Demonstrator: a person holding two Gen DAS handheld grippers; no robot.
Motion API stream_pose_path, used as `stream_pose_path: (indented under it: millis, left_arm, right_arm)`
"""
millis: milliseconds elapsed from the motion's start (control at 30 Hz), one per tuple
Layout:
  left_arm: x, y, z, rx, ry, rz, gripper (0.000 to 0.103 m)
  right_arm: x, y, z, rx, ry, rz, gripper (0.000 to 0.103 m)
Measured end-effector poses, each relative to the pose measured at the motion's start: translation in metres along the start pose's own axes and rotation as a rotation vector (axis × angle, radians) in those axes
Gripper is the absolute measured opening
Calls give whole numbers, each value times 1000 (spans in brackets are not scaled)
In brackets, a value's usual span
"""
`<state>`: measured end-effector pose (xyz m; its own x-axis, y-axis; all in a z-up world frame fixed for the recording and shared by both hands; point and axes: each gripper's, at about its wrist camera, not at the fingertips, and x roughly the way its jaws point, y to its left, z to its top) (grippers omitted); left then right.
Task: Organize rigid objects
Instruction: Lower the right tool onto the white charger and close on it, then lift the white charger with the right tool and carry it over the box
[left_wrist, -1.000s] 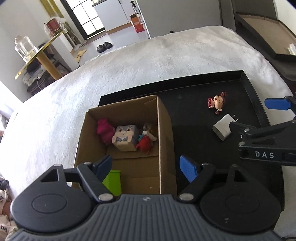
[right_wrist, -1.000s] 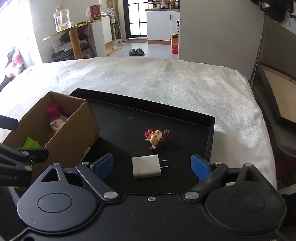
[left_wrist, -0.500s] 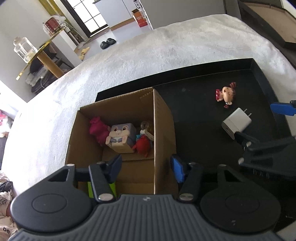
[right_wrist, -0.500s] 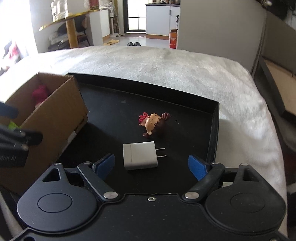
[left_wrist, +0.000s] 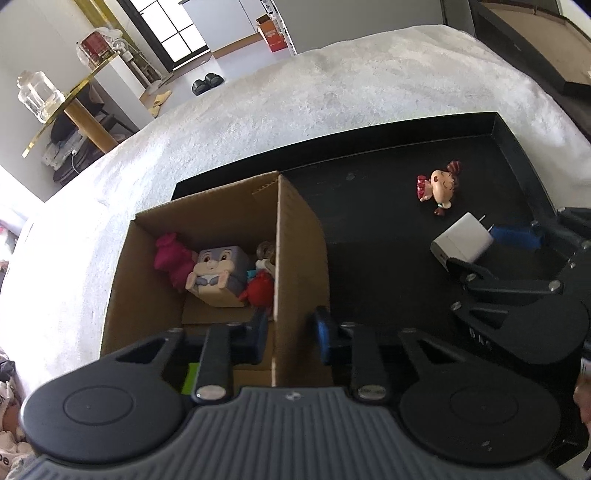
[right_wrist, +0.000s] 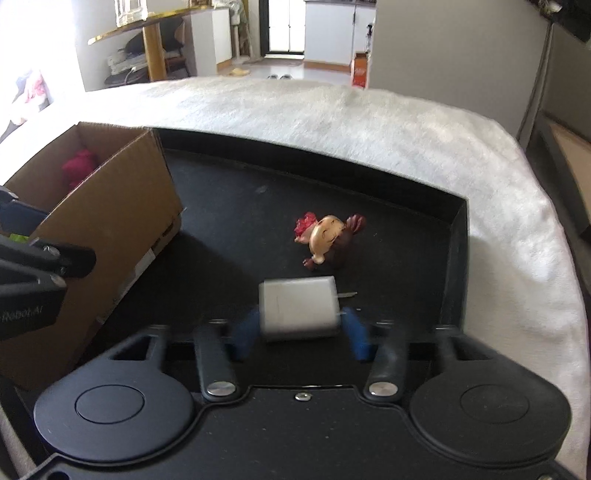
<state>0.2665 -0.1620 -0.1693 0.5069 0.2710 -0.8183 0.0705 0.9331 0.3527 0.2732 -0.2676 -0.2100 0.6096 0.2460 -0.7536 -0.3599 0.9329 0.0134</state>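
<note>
Right gripper (right_wrist: 301, 334): 2 blue pads straddle the white USB charger (right_wrist: 299, 308), close to its sides; motion blur hides whether they touch it.
Left gripper (left_wrist: 290, 334): pads sit either side of the cardboard box (left_wrist: 299, 258) right wall, narrow gap, contact unclear.
Charger: lies on the black tray (right_wrist: 456, 236), prongs pointing right.
Doll figurine (right_wrist: 328, 238): on its side just beyond the charger.
Box contents: grey bunny cube (left_wrist: 218, 273), pink toy (left_wrist: 171, 258), red toy (left_wrist: 260, 293), green block (left_wrist: 192, 376).
Underneath: white fuzzy blanket (right_wrist: 369, 122).
</note>
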Motion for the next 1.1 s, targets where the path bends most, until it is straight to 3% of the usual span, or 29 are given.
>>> stream_pose_path:
  millis: [400, 567, 767, 833, 867, 933, 1100]
  left_arm:
    - [-2, -2, -3, -9, -22, 4, 19]
    - [-2, -2, -3, -8, -19, 7, 19]
    - [-1, -2, -3, -6, -14, 3, 19]
    - [-1, -2, -3, -2, -13, 2, 19]
    - [-1, -2, -3, -1, -11, 1, 19]
    - [-1, 0, -2, -7, -1, -10, 19]
    - [-8, 6, -4, -11, 5, -31, 19]
  right_arm:
    - [-22, 7, -20, -58, 48, -21, 46]
    - [-21, 4, -19, -50, 39, -42, 73]
    - [-10, 3, -14, -59, 20, -76, 83]
    - [-7, 3, -15, -58, 21, -67, 79]
    - [-8, 3, -15, -56, 19, -53, 64]
    - [-7, 1, -13, -29, 44, -34, 46]
    - [-19, 4, -12, -21, 49, 23, 45]
